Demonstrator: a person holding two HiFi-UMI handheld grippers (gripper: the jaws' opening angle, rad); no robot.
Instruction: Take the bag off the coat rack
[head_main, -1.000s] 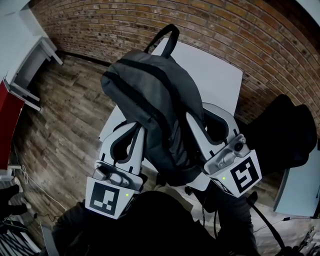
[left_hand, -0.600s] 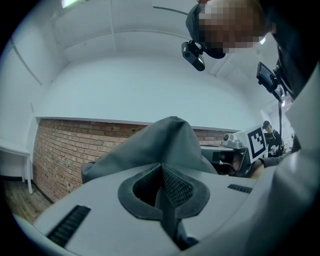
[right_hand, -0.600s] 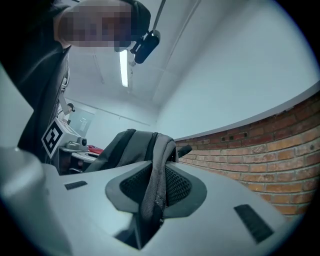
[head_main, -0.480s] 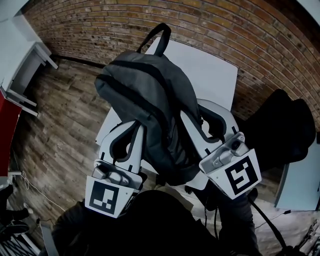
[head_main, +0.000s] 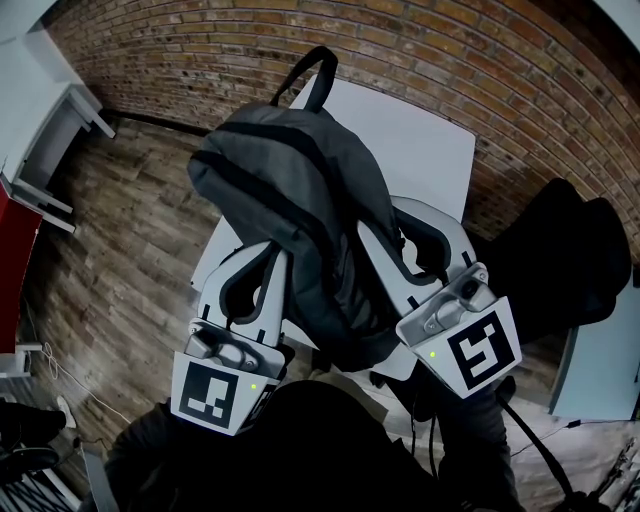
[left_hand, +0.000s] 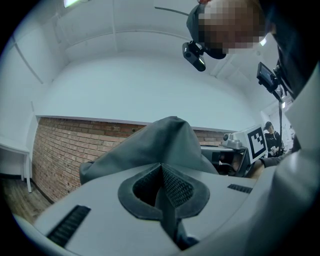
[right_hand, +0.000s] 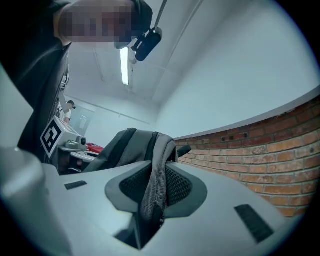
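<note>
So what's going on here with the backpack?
A person holds a grey backpack up over a white table with two grippers. The left gripper pinches its fabric on one side. The right gripper has a fold pressed between its jaws, which have just been opening slightly.

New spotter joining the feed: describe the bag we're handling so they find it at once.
In the head view, find the brick wall and the white table before it. Raised over that table is the grey backpack. Its dark stripe and black top loop set it apart from the black bundle at right.
</note>
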